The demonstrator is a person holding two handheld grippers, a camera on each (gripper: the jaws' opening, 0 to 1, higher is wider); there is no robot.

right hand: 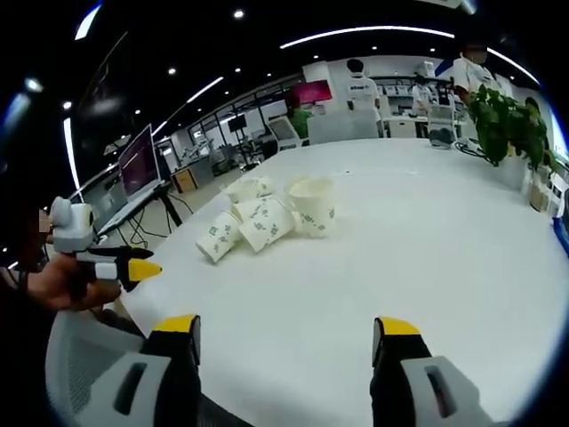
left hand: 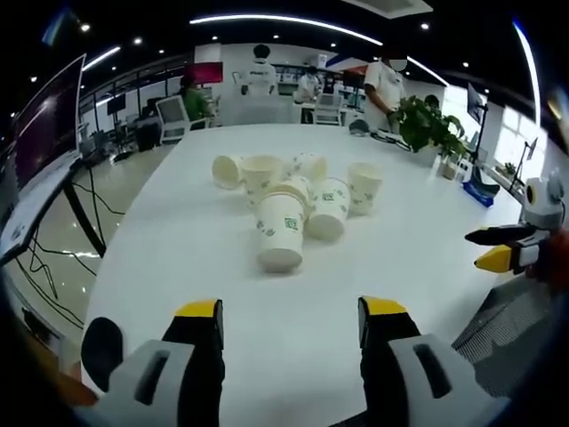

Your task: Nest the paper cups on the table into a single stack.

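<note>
I am standing in what is looking like a large open-plan office or tech showroom. I am working at a long white table (left hand: 178,258) that is stretching away toward desks with office chairs (left hand: 173,116), where several people (left hand: 384,84) are sitting or standing. Monitors (right hand: 142,160) are lining one side on stands, with cables (left hand: 98,200) trailing over a glossy floor. Curved strip lights (left hand: 293,22) and small spotlights are glowing in a dark ceiling, a potted plant (left hand: 427,124) is growing at the table's far corner, and a pink screen (left hand: 204,73) is shining on the back wall.
</note>
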